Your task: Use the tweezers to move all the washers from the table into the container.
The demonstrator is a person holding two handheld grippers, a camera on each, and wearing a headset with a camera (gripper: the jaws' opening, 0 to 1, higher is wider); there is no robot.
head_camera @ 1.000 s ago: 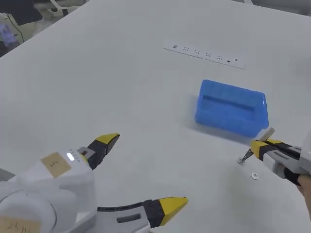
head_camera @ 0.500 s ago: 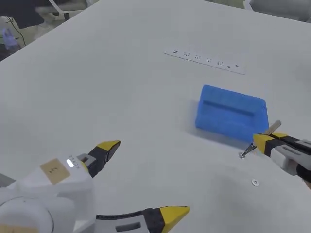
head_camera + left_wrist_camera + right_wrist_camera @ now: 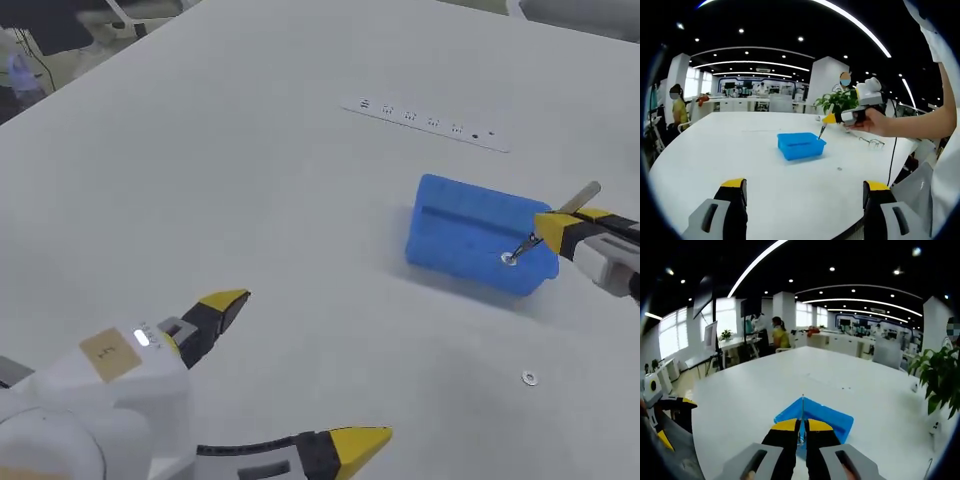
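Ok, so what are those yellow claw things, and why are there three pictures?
A person holds two grabbing tools, one in each hand. One picture comes from a camera on the person's head; the two round ones come from cameras on the tools. The left gripper is open and holds nothing. The right gripper is shut on thin tweezers, which pinch a tiny washer right by the blue container. A second washer lies on the white table. A power strip lies farther back.
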